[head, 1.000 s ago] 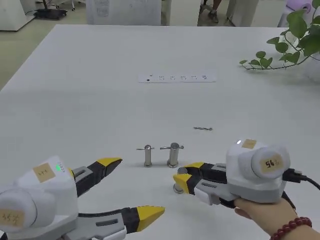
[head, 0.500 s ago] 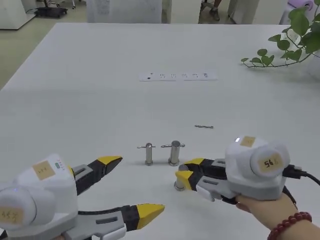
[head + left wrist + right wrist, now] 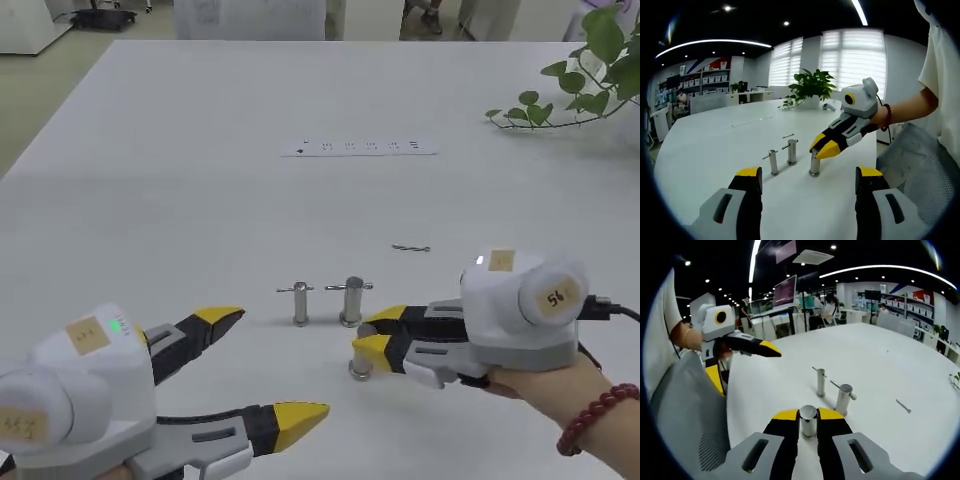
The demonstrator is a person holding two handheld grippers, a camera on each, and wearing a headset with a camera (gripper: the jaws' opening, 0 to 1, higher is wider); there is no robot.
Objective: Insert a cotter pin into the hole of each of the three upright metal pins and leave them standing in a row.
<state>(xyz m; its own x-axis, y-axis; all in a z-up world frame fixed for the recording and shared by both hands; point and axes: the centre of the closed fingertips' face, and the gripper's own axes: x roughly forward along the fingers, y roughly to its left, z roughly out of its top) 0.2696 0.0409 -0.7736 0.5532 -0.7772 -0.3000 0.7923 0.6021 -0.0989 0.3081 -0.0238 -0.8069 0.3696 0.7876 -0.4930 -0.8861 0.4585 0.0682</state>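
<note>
Two cotter pins are in: the thin silver upright metal pin on the left and the thicker silver upright metal pin just beside it each carry a wire cross-piece, standing on the white counter. The third silver metal pin stands nearer, out of line, clamped in the closed fingers of the right gripper; the left gripper hovers, fingers spread wide, empty. Left to do, by my judgement: thread in the loose wire cotter pin lying farther back on the right, then line this pin up.
</note>
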